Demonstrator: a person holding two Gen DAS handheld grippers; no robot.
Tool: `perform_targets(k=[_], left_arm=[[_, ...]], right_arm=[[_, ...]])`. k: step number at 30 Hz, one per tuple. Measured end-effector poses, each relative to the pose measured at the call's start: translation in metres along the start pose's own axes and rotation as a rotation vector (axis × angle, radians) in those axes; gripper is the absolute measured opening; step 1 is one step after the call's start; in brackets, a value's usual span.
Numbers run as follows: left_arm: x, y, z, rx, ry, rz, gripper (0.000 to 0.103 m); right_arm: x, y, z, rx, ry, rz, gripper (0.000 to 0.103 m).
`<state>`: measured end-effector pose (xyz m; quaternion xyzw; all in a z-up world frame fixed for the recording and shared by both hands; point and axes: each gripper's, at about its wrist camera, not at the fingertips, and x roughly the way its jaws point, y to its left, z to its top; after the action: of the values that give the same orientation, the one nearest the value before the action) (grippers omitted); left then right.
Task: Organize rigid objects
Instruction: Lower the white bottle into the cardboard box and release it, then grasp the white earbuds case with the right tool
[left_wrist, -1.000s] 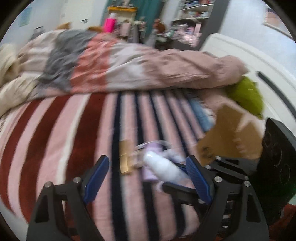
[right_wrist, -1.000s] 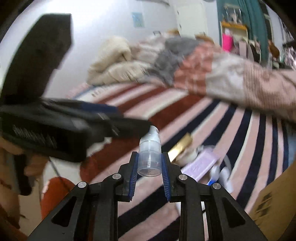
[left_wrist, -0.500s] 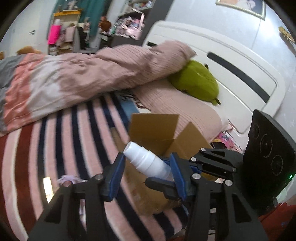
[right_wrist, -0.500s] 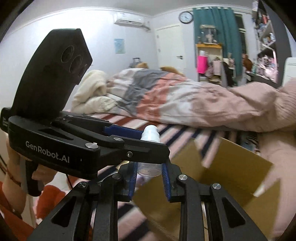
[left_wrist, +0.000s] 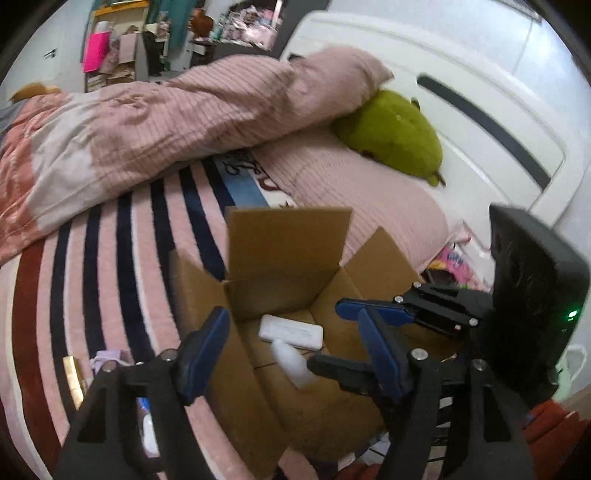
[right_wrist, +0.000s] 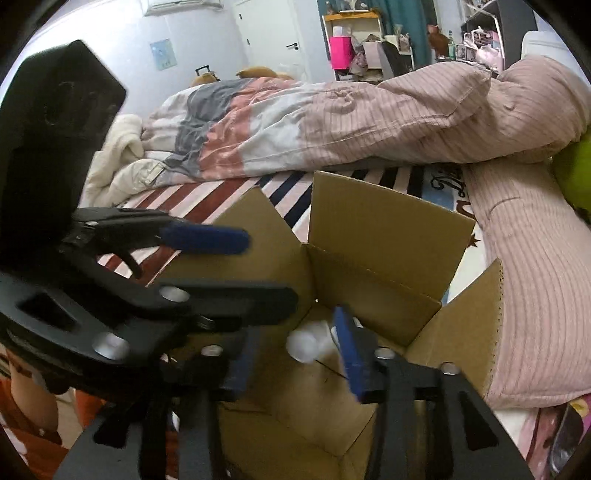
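Observation:
An open cardboard box (left_wrist: 284, 254) stands on the striped bed; it also shows in the right wrist view (right_wrist: 384, 236). Inside lie a flat white case (left_wrist: 291, 331) and a white bottle (left_wrist: 293, 363), blurred, below both grippers. The bottle shows as a white blur in the right wrist view (right_wrist: 308, 341). My left gripper (left_wrist: 291, 350) is open and empty over the box. My right gripper (right_wrist: 291, 362) is open and empty over the box, next to the left one.
A gold bar (left_wrist: 72, 380), a lilac packet (left_wrist: 107, 360) and another white item (left_wrist: 149, 435) lie on the striped blanket left of the box. A pink duvet (left_wrist: 166, 110), a pink pillow (left_wrist: 369, 199) and a green plush (left_wrist: 391, 136) lie behind. The white headboard (left_wrist: 480, 110) is at the right.
Both grippers moved over the box and opened. The white bottle left my jaws and dropped into the box.

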<state>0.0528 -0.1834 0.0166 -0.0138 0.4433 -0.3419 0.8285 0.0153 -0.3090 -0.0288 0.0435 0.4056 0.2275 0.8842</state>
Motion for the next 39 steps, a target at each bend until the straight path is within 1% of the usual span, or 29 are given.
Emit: perform_targets(k=[2,3,5,7,10,13,14,16,20,22,25,26,27,29,31,34,36,39], left_arm=[[-0.019,0.012,-0.004,-0.026,-0.038,0.028,0.070],[-0.031,0.019,-0.007,-0.037,-0.059,0.058,0.070],[-0.051,0.034,-0.016,-0.054,-0.092,0.123,0.070],[-0.073,0.053,-0.029,-0.089,-0.124,0.184,0.070],[-0.099,0.080,-0.051,-0.148,-0.158,0.255,0.071],[-0.118,0.110,-0.078,-0.199,-0.180,0.328,0.071],[-0.120,0.116,-0.084,-0.209,-0.182,0.338,0.071],[-0.124,0.133,-0.101,-0.241,-0.182,0.358,0.071],[-0.122,0.158,-0.129,-0.293,-0.174,0.388,0.071],[-0.119,0.167,-0.139,-0.316,-0.169,0.388,0.071],[-0.114,0.178,-0.153,-0.340,-0.151,0.393,0.071],[-0.112,0.181,-0.156,-0.345,-0.145,0.394,0.071],[-0.110,0.183,-0.159,-0.350,-0.140,0.394,0.071],[-0.108,0.186,-0.163,-0.357,-0.132,0.390,0.071],[-0.106,0.188,-0.164,-0.359,-0.126,0.393,0.071],[-0.104,0.188,-0.162,-0.359,-0.121,0.401,0.071],[-0.103,0.188,-0.161,-0.357,-0.120,0.399,0.071],[-0.102,0.186,-0.160,-0.344,-0.117,0.405,0.071]], right_arm=[[-0.002,0.007,0.002,-0.016,-0.016,0.020,0.056],[-0.004,0.014,0.005,-0.032,-0.035,0.032,0.059],[-0.008,0.031,0.010,-0.073,-0.071,0.044,0.070],[-0.010,0.053,0.015,-0.131,-0.115,0.073,0.075],[-0.006,0.087,0.023,-0.200,-0.143,0.162,0.076],[0.011,0.128,0.025,-0.273,-0.124,0.271,0.076],[0.016,0.137,0.024,-0.292,-0.114,0.292,0.076],[0.037,0.161,0.019,-0.325,-0.069,0.330,0.075],[0.085,0.186,0.004,-0.312,0.036,0.357,0.075],[0.105,0.187,-0.006,-0.279,0.074,0.346,0.075],[0.139,0.178,-0.016,-0.220,0.121,0.278,0.075],[0.148,0.174,-0.020,-0.216,0.131,0.241,0.075],[0.157,0.168,-0.026,-0.217,0.139,0.185,0.075],[0.168,0.159,-0.033,-0.210,0.156,0.119,0.075],[0.175,0.146,-0.039,-0.188,0.172,0.072,0.075],[0.174,0.134,-0.044,-0.178,0.179,0.027,0.075],[0.168,0.132,-0.046,-0.179,0.174,0.028,0.075],[0.165,0.123,-0.050,-0.137,0.177,0.013,0.075]])
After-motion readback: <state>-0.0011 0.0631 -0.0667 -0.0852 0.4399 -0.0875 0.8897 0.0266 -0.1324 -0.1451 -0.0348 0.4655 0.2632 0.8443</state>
